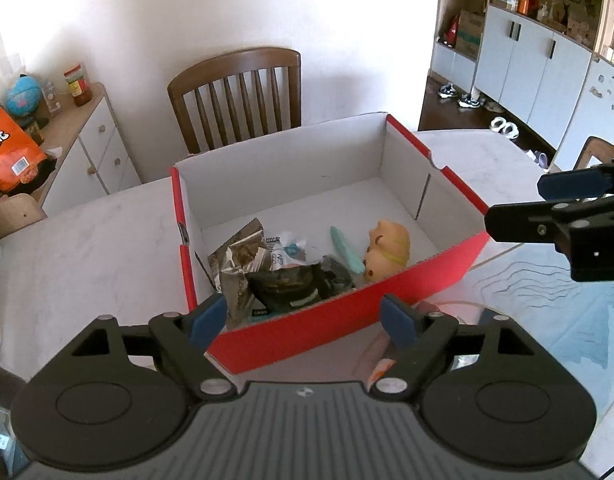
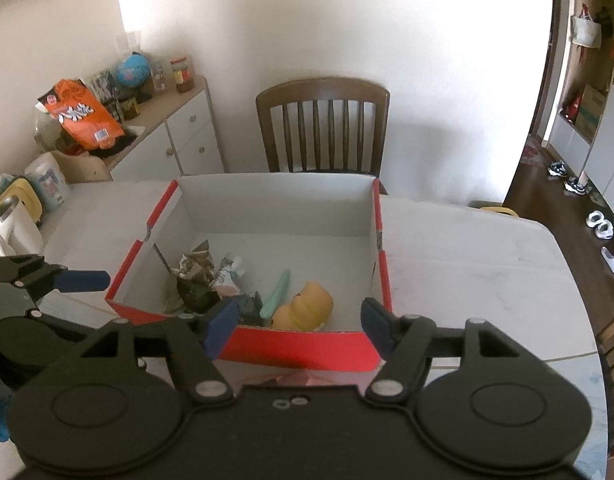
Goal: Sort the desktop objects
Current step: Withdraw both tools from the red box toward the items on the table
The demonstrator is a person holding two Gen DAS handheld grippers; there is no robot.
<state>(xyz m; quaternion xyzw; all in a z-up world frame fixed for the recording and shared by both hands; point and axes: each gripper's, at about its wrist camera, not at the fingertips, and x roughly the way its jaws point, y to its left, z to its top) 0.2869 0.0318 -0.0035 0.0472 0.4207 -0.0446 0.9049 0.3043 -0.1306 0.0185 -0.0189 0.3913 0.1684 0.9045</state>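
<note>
A red cardboard box (image 1: 347, 316) with white inside walls stands on the white table (image 1: 87, 248). It also shows in the right wrist view (image 2: 307, 350). Inside lie snack packets (image 1: 243, 260), a dark packet (image 1: 295, 286), a teal stick (image 1: 347, 250) and an orange toy figure (image 1: 387, 248); the toy (image 2: 307, 306) and the teal stick (image 2: 277, 288) show in the right view too. My left gripper (image 1: 303, 320) is open and empty in front of the box's near wall. My right gripper (image 2: 297, 328) is open and empty at the box's near wall.
A wooden chair (image 1: 239, 92) stands behind the table. A white sideboard (image 1: 91, 140) at the left holds a globe (image 1: 23, 96), a jar and an orange bag (image 1: 7, 144). A blue patterned mat (image 1: 547, 300) lies right of the box. Cups and a kettle (image 2: 11, 224) stand at the table's left.
</note>
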